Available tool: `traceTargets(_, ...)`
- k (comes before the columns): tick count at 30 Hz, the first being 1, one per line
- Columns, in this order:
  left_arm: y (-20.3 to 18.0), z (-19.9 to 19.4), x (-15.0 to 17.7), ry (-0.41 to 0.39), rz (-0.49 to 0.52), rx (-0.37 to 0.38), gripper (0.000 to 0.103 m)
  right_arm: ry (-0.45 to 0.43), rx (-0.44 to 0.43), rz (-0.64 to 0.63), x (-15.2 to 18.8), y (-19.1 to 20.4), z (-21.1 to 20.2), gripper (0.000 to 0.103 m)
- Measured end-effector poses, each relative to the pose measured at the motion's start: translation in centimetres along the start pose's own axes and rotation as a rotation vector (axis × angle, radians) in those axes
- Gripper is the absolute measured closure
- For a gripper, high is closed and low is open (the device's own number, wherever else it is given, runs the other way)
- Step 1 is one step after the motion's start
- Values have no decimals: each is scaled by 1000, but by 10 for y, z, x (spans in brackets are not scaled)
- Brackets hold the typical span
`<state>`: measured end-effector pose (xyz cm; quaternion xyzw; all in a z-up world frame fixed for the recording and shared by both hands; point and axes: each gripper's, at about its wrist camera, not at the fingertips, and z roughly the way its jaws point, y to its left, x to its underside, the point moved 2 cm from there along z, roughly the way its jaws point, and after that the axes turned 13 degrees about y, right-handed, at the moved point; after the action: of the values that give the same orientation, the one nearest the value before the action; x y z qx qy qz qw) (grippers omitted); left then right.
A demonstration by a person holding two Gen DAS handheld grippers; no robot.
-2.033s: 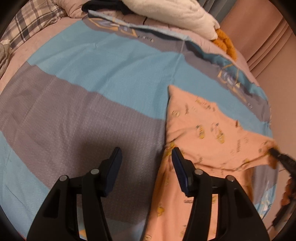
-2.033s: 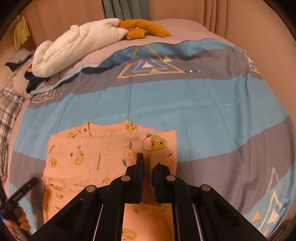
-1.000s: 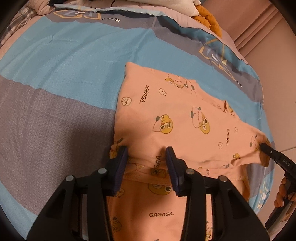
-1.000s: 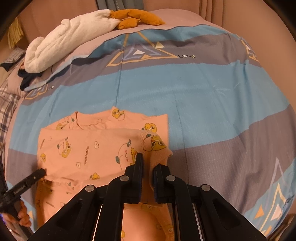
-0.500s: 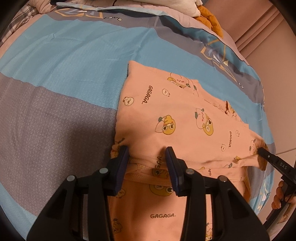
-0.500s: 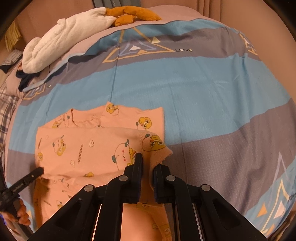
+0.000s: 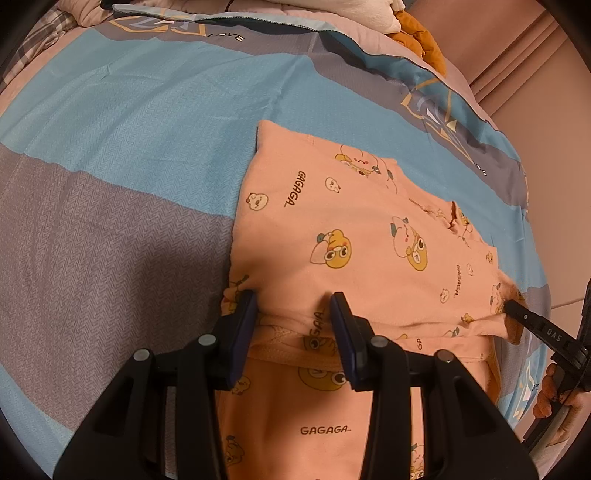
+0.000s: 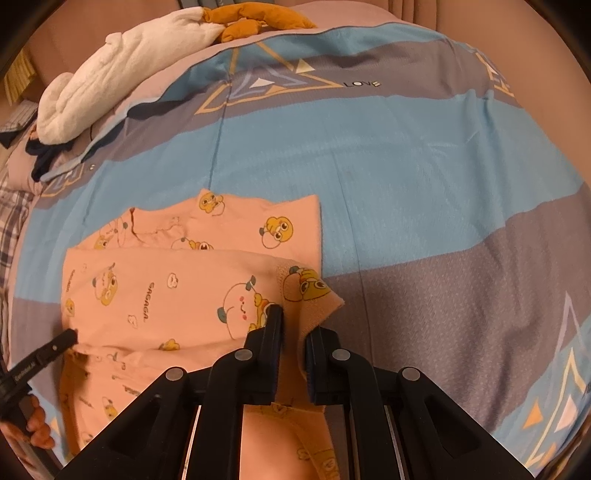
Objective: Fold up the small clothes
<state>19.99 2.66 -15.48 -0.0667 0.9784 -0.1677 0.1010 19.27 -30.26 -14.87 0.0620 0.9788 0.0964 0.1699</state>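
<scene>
The peach garment point(image 7: 354, 236), a soft knit printed with cartoon ducks and the word GAGAGA, lies on the bed point(image 7: 147, 122), with 1 part doubled over the rest so a straight crease runs across its middle. The right gripper point(image 8: 293, 325) has its jaws closed on the ribbed corner of the folded layer, which curls up between them; judging by that, this corner is held to keep the layer taut and square while the fold is set. The left gripper point(image 7: 293, 314) points down at the opposite end of the crease. Its jaws stand apart with cloth bunched between them, and I cannot tell whether the pads press on it or merely straddle it. Holding both ends would let the edges be lined up evenly.

The bedspread point(image 8: 406, 166) under it is a woven cover in broad blue and grey bands with triangle motifs. Farther off sit a fluffy white blanket point(image 8: 122, 74) and an orange plush point(image 8: 255, 18).
</scene>
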Motion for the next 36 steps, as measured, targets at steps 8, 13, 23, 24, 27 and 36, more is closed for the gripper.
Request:
traceTargets(8,0,0,0,-1,0,-1,62,20,-10,14,1,-4,9,94)
traceTargets(13,0,1,0,-1,2,-2,62,23,-10,19,1,-5,13,94)
traceTargets(23,-2,3,0,-3,9,-12,62,21,-2,20,3,-6,16,94)
traceTargets(24,-2,3,-1,-3,9,-12,62,21,-1,20,4,-7,17,94)
traceTargets(27,-2,3,-1,-4,11,-14,62,18,4,18,5,-6,18,94)
traceTargets(36,0,3,0,-6,7,-2,62,13,-3,24,5,-8,22,92)
